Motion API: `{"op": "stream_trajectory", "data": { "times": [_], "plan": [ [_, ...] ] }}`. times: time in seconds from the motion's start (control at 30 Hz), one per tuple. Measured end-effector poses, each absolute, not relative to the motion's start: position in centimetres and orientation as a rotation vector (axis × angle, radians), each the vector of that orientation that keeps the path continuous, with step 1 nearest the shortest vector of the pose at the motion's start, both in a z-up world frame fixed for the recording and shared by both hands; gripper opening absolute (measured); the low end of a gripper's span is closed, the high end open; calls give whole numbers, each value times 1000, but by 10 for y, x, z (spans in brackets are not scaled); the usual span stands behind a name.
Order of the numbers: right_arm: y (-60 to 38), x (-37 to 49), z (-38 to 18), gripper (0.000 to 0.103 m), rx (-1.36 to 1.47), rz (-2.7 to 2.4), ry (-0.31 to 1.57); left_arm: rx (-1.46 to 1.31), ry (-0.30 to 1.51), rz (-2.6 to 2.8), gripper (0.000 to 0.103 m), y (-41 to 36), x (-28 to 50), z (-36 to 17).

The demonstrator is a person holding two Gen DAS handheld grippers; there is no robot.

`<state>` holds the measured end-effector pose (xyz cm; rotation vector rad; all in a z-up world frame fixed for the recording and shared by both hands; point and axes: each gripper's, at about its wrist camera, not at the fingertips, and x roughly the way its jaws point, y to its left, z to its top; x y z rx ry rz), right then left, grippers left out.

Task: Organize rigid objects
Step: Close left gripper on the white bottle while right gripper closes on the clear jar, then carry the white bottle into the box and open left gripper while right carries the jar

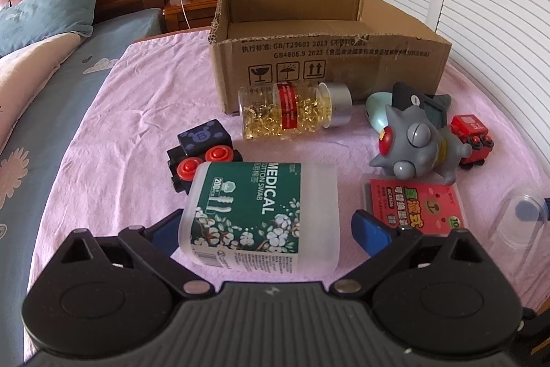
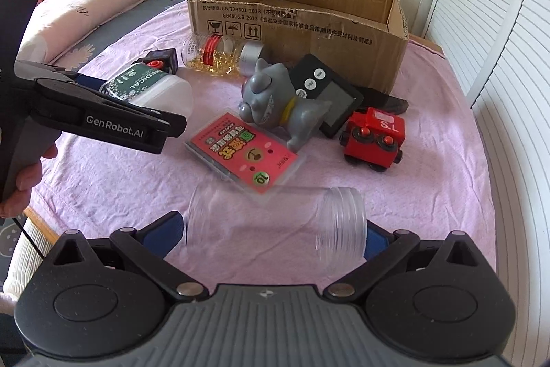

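Grasping looks like the step in hand, on both sides at once. Left gripper point(image 1: 268, 229) has its fingers wide around the swab tub point(image 1: 256, 219), lying on the pink sheet point(image 1: 137, 112); contact is hard to judge. Right gripper point(image 2: 275, 229) brackets the clear jar point(image 2: 275, 219), fingers at its ends, possibly touching already. Next, each should close firmly, lift, and carry to the empty box point(image 1: 330, 57) behind the toys.

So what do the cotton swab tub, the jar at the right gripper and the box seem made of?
Cotton swab tub: frosted translucent plastic, glossy printed label. Clear jar: transparent plastic probably; the cloth shows through. Cardboard box: brown corrugated cardboard, matte, torn edge.
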<state>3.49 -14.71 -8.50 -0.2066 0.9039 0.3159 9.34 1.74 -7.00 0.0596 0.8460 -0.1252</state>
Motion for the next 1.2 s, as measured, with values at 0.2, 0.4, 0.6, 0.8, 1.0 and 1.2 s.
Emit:
{"op": "stream_trajectory", "data": {
  "times": [0.2,0.4,0.6,0.8,1.0,1.2],
  "plan": [
    [-144,39,-83,98,-231,283,928,64,862,-132,87,22,97,-69],
    [-146,39,-79,94,-241,279,937,57,871,-168,83,29,98,-67],
    [-146,38,-72,94,-269,306,926,85,890,-213,83,31,96,-62],
    [-150,43,-61,94,-273,329,899,104,887,-261,83,34,93,-42],
    [-158,58,-42,94,-257,352,856,111,841,-292,83,31,107,-8],
    [-168,83,-16,94,-237,372,799,130,778,-304,83,20,148,24]
  ]
}}
